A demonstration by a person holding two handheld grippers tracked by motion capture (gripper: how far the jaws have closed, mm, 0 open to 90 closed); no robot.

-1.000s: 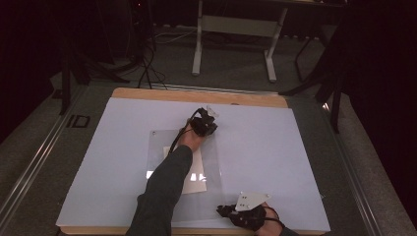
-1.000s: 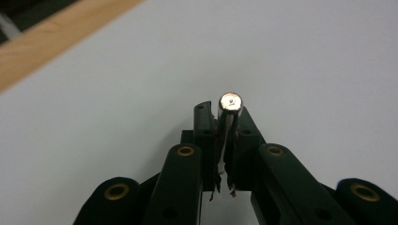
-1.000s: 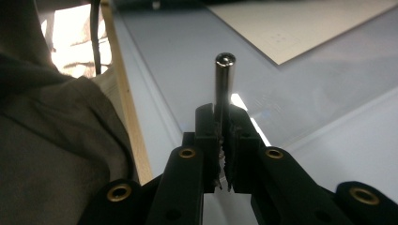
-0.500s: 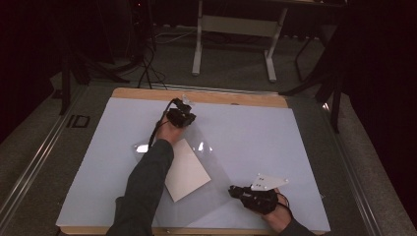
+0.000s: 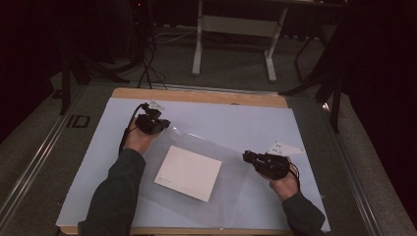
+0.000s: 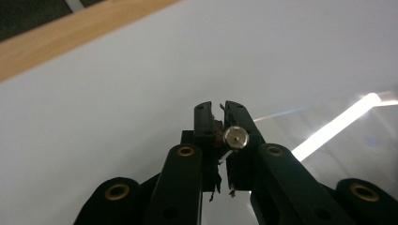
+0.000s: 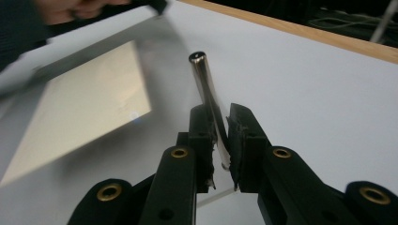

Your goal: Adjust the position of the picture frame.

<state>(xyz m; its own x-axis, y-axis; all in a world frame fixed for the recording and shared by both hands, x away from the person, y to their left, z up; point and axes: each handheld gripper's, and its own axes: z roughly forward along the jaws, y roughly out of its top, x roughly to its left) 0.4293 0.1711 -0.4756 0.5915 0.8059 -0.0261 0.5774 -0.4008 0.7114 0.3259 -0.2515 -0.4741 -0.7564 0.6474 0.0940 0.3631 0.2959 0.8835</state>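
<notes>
Right gripper view, nearest me: my right gripper [image 7: 219,112] stands narrow, its jaws just eased a little apart, with a thin metal rod [image 7: 205,82] still leaning up from between the pads; it looks gripped, not loose. High view: this gripper sits at the near right edge of the clear sleeve [image 5: 221,145]. A second ago it lay low at the table's near edge; both hands have since drawn apart. Result: the sleeve now lies spread flat between them, and the white paper [image 5: 188,172] that was half hidden under my left sleeve lies open in mid-table, turned askew. Farther off, my left gripper [image 5: 162,125] is pinched tight on the sleeve's far left corner. Beyond it, bare white table cover [image 5: 255,118], then the wooden edge [image 5: 196,95]. Judgement: sleeve laid out, paper ready for sliding in or straightening.
</notes>
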